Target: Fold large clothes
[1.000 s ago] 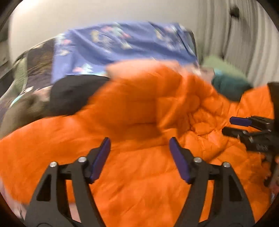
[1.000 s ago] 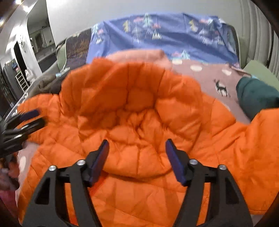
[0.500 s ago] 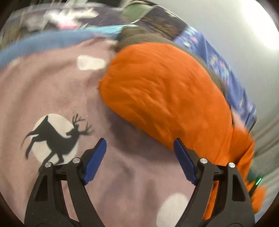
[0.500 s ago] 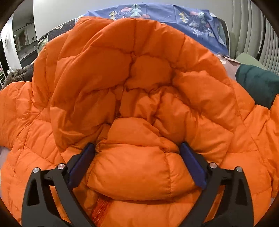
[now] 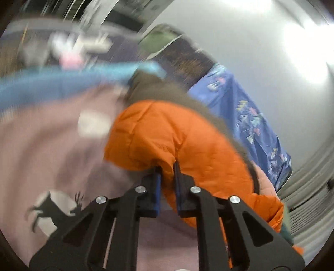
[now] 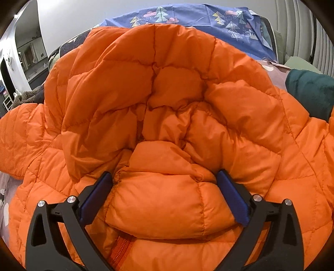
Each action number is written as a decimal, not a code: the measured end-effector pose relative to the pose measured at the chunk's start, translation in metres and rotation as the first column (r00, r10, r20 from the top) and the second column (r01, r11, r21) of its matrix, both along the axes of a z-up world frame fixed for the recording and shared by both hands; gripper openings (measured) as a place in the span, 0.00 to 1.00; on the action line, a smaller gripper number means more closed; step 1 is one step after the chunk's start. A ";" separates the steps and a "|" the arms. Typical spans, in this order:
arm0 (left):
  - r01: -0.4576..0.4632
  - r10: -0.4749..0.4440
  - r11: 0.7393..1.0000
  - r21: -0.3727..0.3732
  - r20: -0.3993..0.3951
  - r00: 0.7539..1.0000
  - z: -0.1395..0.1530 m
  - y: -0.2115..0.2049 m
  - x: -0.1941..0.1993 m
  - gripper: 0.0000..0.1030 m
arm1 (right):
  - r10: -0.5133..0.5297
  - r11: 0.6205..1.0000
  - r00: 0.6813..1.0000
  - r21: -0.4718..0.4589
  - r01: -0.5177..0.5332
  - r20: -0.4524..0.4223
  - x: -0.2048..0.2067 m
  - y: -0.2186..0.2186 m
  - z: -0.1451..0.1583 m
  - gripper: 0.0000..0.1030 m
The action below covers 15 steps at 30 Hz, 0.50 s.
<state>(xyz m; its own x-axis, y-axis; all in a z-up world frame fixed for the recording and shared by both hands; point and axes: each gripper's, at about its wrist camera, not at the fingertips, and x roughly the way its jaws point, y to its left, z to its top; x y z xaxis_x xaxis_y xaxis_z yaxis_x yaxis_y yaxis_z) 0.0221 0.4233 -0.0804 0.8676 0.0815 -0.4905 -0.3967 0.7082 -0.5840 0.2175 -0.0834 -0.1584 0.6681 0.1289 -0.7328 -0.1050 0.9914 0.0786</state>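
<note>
Pinched nearly together, my left gripper (image 5: 167, 166) has just closed on the edge of the orange jacket's (image 6: 167, 87) sleeve (image 5: 177, 141), which runs away from me up and left across the pink deer blanket (image 5: 41, 156); my right gripper (image 6: 165, 179) stands wide apart, astride the puffy collar (image 6: 167, 200) without squeezing it; the jacket lies spread on the bed, hood toward the blue pillow (image 6: 187, 16).

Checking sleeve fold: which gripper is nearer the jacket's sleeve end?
Left. The left gripper is shut on the sleeve end of the jacket. The right gripper is open, straddling the collar by the hood.
</note>
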 end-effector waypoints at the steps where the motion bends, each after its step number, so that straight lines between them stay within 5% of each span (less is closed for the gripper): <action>1: 0.010 -0.011 0.999 0.039 0.030 1.000 0.018 -0.011 0.000 0.09 | 0.001 1.000 1.000 0.003 -0.001 0.000 -0.001 -0.002 0.000 0.98; 5: 0.106 -0.149 0.962 0.252 0.160 0.976 0.106 -0.085 0.016 0.09 | 0.005 1.000 1.000 0.021 -0.006 0.003 -0.002 -0.005 0.001 0.98; 7: 0.217 -0.308 0.898 0.383 0.197 0.931 0.152 -0.152 0.034 0.09 | 0.008 0.999 1.000 0.043 -0.008 0.008 -0.002 -0.010 0.003 0.98; 11: 0.463 -0.634 0.679 0.569 0.137 0.761 0.190 -0.296 0.068 0.09 | 0.011 0.986 1.000 0.169 -0.010 -0.002 -0.019 -0.036 0.024 0.98; 15: 0.636 -0.799 0.441 0.633 -0.046 0.600 0.156 -0.420 0.094 0.17 | -0.086 0.947 0.996 0.313 0.072 0.031 -0.063 -0.101 0.055 0.98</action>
<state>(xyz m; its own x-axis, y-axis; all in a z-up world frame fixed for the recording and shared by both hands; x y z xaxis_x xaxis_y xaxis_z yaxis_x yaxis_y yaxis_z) 0.1159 0.0032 0.0754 0.8106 -0.4559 -0.3675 0.4956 0.8684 0.0158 0.1545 -0.1841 -0.1030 0.7159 0.2917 -0.6344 -0.0379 0.9235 0.3818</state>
